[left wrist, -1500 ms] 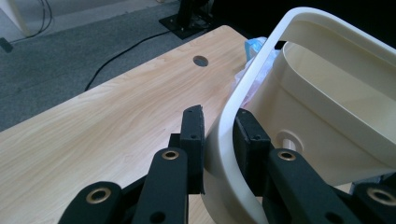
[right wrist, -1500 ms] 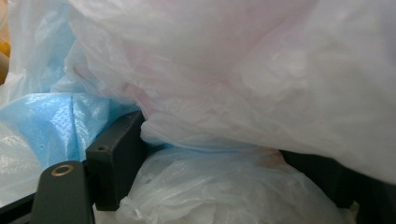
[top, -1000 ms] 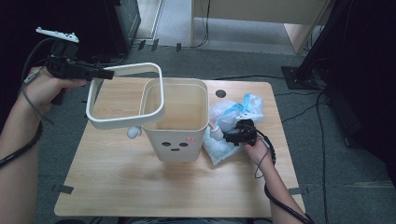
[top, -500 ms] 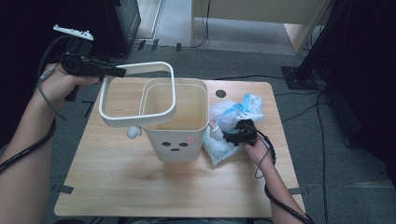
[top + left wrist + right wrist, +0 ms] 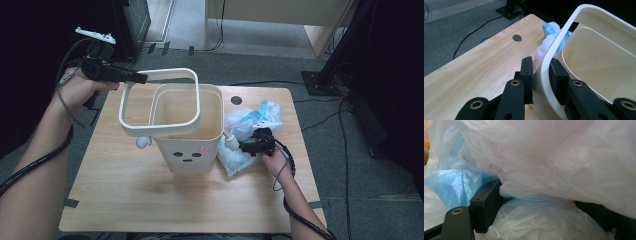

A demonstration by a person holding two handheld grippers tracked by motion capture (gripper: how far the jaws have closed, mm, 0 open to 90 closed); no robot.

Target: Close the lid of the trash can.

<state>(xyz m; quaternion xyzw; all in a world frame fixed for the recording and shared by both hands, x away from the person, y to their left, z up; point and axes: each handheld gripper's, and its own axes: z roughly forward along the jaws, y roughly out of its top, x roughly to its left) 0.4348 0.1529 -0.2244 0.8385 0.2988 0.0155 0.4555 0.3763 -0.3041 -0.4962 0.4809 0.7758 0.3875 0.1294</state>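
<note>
A cream bin (image 5: 192, 155) with a small face on its front stands in the middle of the wooden table (image 5: 125, 200). My left gripper (image 5: 142, 77) is shut on the far left side of a cream square ring (image 5: 160, 129) and holds it, tilted, above the bin's left half. In the left gripper view the jaws of my left gripper (image 5: 541, 72) pinch the ring (image 5: 584, 15) wall, with the bin (image 5: 599, 62) behind. To the right of the bin, my right gripper (image 5: 242, 146) is closed on a bundle of white and blue plastic bags (image 5: 250, 117). The bags (image 5: 549, 157) fill its jaws (image 5: 544, 215).
A round cable hole (image 5: 236, 100) sits at the table's far edge. A small white knob (image 5: 142, 142) sticks out at the bin's left side. Dark furniture stands at the back left, a black stand base (image 5: 320, 80) at the back right, with cables across the carpet.
My left hand has carried the ring to the right, so that it now overlaps more of the bin's top. The right hand and the bags have stayed put.
</note>
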